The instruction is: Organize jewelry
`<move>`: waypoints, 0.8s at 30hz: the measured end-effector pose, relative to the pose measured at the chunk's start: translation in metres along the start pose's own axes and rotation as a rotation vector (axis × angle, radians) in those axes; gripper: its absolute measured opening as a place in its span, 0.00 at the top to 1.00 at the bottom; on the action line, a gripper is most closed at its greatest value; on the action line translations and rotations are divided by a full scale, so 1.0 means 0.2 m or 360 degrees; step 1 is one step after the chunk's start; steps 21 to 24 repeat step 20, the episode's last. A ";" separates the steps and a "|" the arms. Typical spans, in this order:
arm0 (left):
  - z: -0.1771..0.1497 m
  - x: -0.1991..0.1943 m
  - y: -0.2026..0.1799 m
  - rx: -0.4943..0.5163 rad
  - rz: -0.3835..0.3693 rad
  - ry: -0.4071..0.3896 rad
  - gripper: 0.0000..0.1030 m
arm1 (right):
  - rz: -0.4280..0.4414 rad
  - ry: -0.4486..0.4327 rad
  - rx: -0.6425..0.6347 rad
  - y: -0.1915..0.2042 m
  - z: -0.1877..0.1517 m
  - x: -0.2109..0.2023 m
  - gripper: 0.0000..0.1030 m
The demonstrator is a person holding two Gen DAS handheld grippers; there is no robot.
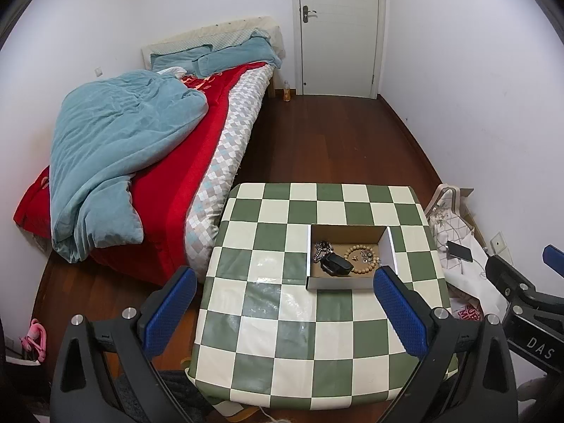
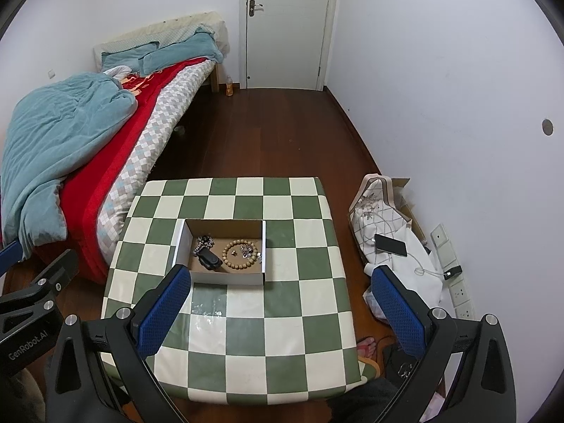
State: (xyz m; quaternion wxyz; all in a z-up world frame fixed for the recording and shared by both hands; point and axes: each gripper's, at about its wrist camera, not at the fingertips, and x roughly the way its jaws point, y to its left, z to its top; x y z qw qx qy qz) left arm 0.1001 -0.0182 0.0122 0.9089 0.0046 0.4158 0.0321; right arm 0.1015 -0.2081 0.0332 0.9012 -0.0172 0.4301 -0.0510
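Note:
An open cardboard box (image 1: pixel 343 282) (image 2: pixel 225 276) sits on the green-and-cream checkered table (image 1: pixel 282 335) (image 2: pixel 246 335). Inside it lie a wooden bead bracelet (image 1: pixel 363 261) (image 2: pixel 238 255), a silver chain (image 1: pixel 322 248) (image 2: pixel 202 241), a black watch-like band (image 1: pixel 336 264) (image 2: pixel 210 260) and small metal pieces (image 1: pixel 366 255) (image 2: pixel 252 252). My left gripper (image 1: pixel 285 282) hangs open above the table's near half, short of the box. My right gripper (image 2: pixel 282 282) is open too, held high over the table, its left finger (image 2: pixel 165 310) near the box's front left corner. Both hold nothing.
A bed (image 1: pixel 148 162) with a blue duvet and red cover stands left of the table. White cloth with a phone (image 2: pixel 389 245) lies on the floor to the right, beside wall sockets (image 2: pixel 461 292). A closed door (image 1: pixel 338 28) is at the far end across wooden floor.

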 end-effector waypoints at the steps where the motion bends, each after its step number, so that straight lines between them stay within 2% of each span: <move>1: 0.00 0.00 0.00 0.0001 0.0000 -0.0001 0.01 | 0.0000 0.0000 -0.0001 0.00 0.00 0.00 0.00; 24: -0.01 -0.01 0.04 -0.0008 -0.0014 -0.0012 0.01 | 0.0002 0.0008 -0.0006 0.00 -0.01 -0.01 0.00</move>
